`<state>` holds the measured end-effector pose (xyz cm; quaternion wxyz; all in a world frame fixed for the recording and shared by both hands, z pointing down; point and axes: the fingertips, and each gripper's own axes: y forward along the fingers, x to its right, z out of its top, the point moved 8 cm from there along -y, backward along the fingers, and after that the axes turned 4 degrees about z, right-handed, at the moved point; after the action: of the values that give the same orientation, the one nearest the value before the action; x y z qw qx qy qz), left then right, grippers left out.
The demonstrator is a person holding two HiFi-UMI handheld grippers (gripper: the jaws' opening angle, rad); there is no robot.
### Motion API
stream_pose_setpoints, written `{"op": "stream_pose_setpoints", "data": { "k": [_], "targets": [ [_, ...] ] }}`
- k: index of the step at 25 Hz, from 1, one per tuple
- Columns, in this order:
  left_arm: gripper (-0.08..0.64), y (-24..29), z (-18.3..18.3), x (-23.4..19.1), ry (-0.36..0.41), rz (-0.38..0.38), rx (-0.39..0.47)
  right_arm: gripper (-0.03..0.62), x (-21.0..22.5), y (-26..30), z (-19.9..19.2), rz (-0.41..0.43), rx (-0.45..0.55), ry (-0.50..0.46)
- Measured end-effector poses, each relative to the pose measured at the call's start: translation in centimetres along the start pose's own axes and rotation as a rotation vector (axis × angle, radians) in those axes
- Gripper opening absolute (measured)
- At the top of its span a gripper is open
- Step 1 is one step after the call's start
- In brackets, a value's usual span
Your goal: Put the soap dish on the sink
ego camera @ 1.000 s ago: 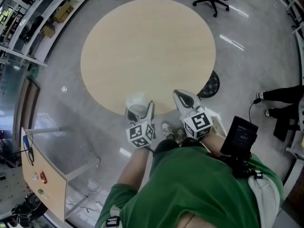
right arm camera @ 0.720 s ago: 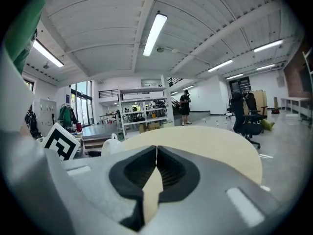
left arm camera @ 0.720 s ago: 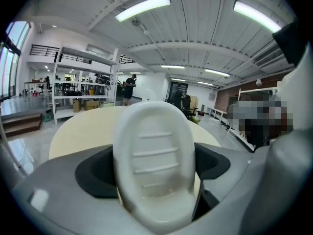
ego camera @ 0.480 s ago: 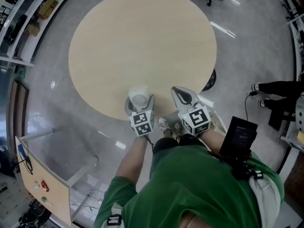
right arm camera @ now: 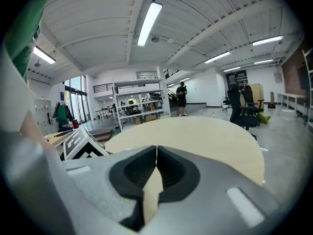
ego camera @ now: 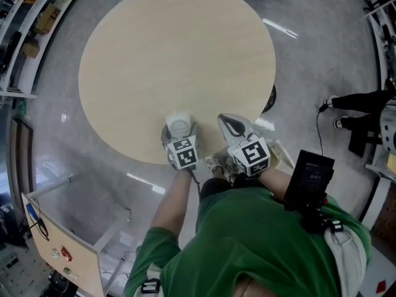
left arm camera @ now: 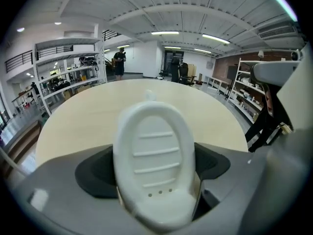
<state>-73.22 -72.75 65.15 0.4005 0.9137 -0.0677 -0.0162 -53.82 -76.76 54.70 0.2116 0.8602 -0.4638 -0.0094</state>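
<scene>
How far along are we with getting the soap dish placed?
Done: the soap dish is gripped in the left gripper, by the near edge of the round table. In hand: carrying it; the right gripper is shut and empty. Left: setting it on the sink, which no view shows.

This is a large open lab or workshop hall, with a polished grey floor (ego camera: 328, 54), tall metal shelving racks (left arm camera: 68, 77) loaded with boxes and gear, swivel office chairs (right arm camera: 242, 106), a railed mezzanine (left arm camera: 22, 60) and long strip lights (right arm camera: 149, 21) under a ribbed white ceiling (left arm camera: 195, 9), all around a round wooden table (ego camera: 179, 60).
</scene>
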Motion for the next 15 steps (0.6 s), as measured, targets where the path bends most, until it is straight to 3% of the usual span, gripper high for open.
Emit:
{"op": "stream_pose_setpoints", "data": {
  "k": [15],
  "targets": [
    [0.479,2.1,-1.0,-0.3,-0.039,-0.014,-0.111,0.007,0.6,0.2,-0.2,-0.031,-0.007,0.007]
  ]
}}
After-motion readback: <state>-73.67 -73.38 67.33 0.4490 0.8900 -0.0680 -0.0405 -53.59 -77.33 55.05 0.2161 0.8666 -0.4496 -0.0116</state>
